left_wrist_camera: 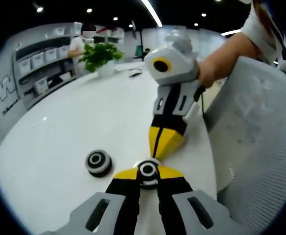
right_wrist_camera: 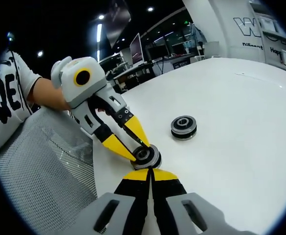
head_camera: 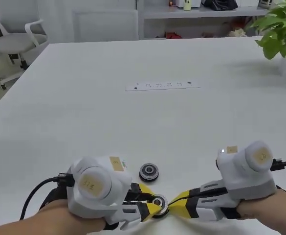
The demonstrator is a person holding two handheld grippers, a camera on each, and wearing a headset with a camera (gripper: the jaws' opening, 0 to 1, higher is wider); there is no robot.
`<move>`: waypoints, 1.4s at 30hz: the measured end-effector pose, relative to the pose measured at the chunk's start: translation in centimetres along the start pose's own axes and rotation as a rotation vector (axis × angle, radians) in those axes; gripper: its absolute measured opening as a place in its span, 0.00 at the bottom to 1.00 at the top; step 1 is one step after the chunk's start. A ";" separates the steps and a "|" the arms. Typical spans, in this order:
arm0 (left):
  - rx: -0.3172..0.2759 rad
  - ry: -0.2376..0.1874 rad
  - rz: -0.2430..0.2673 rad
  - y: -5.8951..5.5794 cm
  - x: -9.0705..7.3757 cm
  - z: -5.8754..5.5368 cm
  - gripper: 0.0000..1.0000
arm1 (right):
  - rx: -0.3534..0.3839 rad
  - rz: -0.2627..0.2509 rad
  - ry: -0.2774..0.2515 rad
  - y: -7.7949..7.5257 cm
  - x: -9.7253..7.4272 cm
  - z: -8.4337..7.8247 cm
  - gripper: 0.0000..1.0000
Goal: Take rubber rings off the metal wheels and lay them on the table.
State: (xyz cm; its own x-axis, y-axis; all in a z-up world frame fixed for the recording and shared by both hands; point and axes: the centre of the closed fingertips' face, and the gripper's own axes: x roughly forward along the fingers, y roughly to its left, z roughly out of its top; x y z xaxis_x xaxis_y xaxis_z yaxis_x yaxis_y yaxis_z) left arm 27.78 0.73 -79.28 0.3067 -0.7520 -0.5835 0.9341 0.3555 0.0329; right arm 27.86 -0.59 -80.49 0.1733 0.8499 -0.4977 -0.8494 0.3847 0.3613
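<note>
A small metal wheel with a black rubber ring is held just above the white table's near edge. My left gripper comes in from the left and is shut on this wheel. From the right, my right gripper has its jaws pressed together, and its yellow tips pinch the ring at the wheel's rim. A second wheel with its ring on lies flat on the table just beyond. It also appears as the wheel left of my jaws and the wheel to the upper right.
A flush socket strip sits mid-table. A potted plant stands at the far right corner, and white chairs stand at the far left. A grey mesh chair back is close behind the grippers.
</note>
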 end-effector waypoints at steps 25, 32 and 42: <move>0.011 0.021 0.012 0.0 0.1 0.0 0.13 | 0.072 0.030 -0.064 0.5 -0.1 1.3 0.00; 0.008 0.019 0.011 0.0 0.1 -0.1 0.13 | 0.069 0.035 -0.061 0.6 -0.1 1.3 0.00; 0.011 0.022 0.007 -0.2 0.1 -0.1 0.13 | 0.025 0.042 -0.040 1.2 0.0 1.2 0.00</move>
State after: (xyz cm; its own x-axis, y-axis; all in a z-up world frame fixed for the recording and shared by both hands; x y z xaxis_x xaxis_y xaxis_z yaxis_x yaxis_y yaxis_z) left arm 27.57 0.59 -79.39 0.3096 -0.7366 -0.6012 0.9338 0.3547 0.0463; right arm 27.46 0.30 -79.14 0.1577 0.8792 -0.4495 -0.8436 0.3566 0.4014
